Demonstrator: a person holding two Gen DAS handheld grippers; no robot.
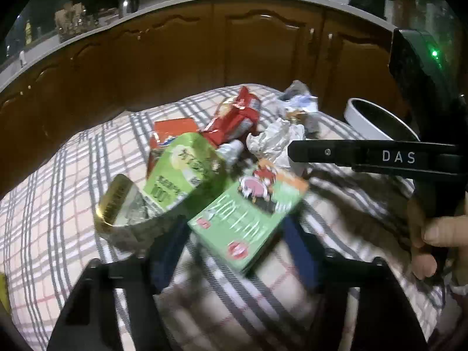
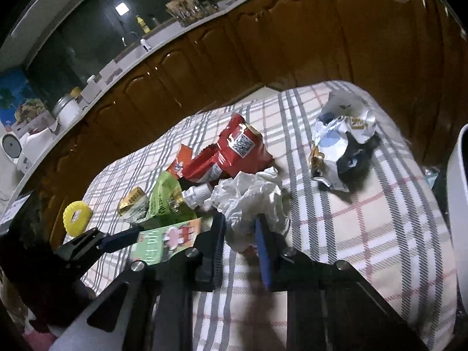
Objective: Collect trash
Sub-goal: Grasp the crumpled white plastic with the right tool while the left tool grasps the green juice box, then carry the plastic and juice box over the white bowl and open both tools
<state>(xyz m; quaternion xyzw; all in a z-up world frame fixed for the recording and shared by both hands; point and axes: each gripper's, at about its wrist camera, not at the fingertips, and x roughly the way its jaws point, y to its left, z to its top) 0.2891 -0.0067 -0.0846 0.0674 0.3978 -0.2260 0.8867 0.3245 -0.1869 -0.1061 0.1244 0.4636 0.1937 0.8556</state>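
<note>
Trash lies on a plaid tablecloth (image 1: 58, 204). My left gripper (image 1: 234, 228) is open, its blue fingers on either side of a green carton (image 1: 248, 213), which also shows in the right wrist view (image 2: 166, 242). A green pouch (image 1: 184, 172) with a gold-edged foil wrapper (image 1: 117, 204) lies left of it. My right gripper (image 2: 241, 234) has its fingers around the near edge of a crumpled white paper (image 2: 251, 199), not visibly clamped. A red snack bag (image 2: 231, 152) and a crumpled silver wrapper (image 2: 336, 146) lie farther back.
A white bin (image 2: 459, 204) stands at the right edge; it also shows in the left wrist view (image 1: 371, 120). A yellow ring (image 2: 76, 215) lies at the table's left. Brown cabinets (image 1: 204, 49) and a cluttered counter stand behind.
</note>
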